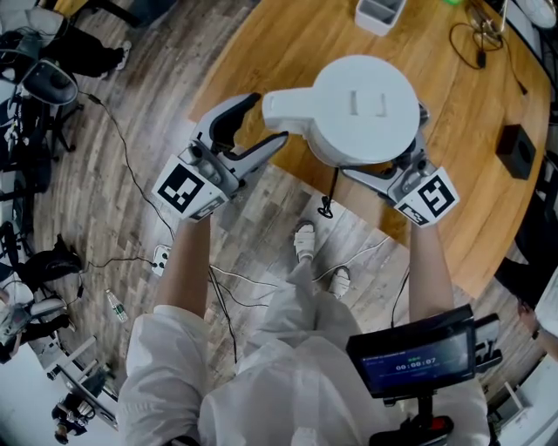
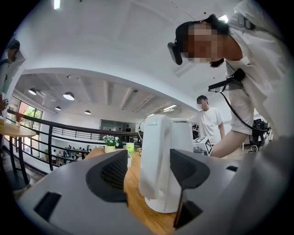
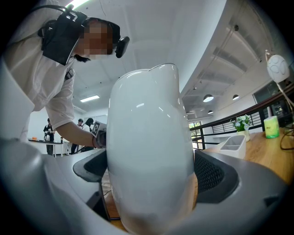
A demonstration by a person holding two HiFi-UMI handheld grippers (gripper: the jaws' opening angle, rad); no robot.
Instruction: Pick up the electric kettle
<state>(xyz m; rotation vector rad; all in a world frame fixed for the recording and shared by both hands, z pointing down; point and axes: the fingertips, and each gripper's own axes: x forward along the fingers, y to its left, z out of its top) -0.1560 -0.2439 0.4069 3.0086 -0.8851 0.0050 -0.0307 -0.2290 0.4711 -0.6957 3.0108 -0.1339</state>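
The white electric kettle [image 1: 366, 109] stands on the round wooden table [image 1: 261, 52] near its front edge, its handle [image 1: 286, 111] pointing left in the head view. My left gripper [image 1: 253, 131] is open, a dark jaw on each side of the handle's end, and in the left gripper view a gap shows between the handle [image 2: 154, 156] and each pad. My right gripper [image 3: 151, 176] is shut on the kettle's body [image 3: 149, 137], which fills the space between both pads. From above, the kettle hides most of its jaws, and only its marker cube [image 1: 427, 196] is plain.
On the table behind the kettle are a white tray [image 1: 379, 13], cables [image 1: 479, 35] and a black box [image 1: 516, 150]. A small flower pot [image 2: 110, 143] and a green cup [image 2: 130, 147] stand further off. A person in a white shirt [image 2: 212, 124] stands beyond the table. Cords lie on the floor [image 1: 161, 257].
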